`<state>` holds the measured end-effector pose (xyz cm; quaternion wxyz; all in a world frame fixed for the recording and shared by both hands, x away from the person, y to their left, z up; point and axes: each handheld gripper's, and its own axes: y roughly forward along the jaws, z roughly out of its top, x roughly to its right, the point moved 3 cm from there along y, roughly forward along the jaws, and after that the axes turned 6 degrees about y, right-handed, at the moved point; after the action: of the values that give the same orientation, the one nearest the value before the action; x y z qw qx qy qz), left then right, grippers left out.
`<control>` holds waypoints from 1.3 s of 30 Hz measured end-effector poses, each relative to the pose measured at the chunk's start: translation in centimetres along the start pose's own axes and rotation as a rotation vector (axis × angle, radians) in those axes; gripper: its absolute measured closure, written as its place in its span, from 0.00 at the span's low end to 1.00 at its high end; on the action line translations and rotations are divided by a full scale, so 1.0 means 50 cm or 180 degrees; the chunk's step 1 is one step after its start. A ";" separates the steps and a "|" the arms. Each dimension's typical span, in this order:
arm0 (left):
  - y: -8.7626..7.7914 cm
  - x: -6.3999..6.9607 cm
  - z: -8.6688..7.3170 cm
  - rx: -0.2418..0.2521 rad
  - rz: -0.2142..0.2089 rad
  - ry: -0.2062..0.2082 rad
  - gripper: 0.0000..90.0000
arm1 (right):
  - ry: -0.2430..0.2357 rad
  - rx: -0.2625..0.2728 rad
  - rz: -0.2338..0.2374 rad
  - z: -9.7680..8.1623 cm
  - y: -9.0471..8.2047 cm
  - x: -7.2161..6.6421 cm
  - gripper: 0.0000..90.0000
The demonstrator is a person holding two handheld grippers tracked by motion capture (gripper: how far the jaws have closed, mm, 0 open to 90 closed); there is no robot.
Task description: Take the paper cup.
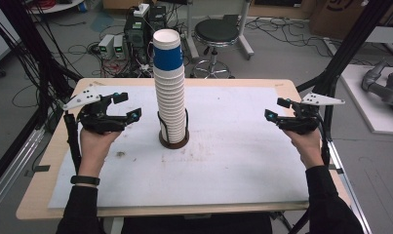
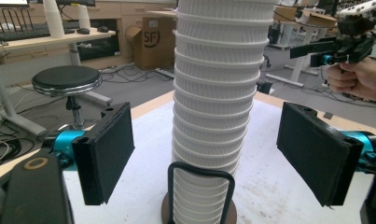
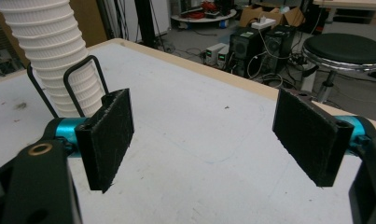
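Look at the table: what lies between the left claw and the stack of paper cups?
Bare white mat only, seen in the high view, between left claw and cup stack.

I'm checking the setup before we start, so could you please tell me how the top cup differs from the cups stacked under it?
The top cup wears a blue band and smooth white rim; the cups below are plain white and ribbed. The top cup shows most of its side, the cups below only narrow rims. The top cup stands high above the holder, whose black wire loops enclose the lowest cups. All nest in one upright stack.
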<state>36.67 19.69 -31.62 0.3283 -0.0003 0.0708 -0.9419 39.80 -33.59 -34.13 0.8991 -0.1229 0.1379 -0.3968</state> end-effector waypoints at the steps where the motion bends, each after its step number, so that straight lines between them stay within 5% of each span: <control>1: 0.000 0.000 0.000 -0.0006 -0.0005 0.0002 0.21 | 0.0000 0.0004 0.0004 0.000 0.001 0.000 0.23; 11: 0.002 0.002 0.008 0.0043 -0.0039 -0.0063 0.21 | -0.0027 0.0024 0.0053 0.001 -0.002 -0.004 0.22; 24: 0.045 0.002 0.035 0.0051 -0.0140 -0.0049 0.19 | -0.0011 0.0044 0.0054 0.001 -0.014 -0.001 0.22; 39: 0.087 0.008 0.088 0.0013 -0.0218 0.0091 0.14 | -0.0057 0.0022 0.0134 0.011 -0.001 -0.015 0.22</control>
<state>39.22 15.50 -27.86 0.2948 0.0113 0.0736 -0.9527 39.49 -32.99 -33.50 0.9089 -0.1205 0.1310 -0.3771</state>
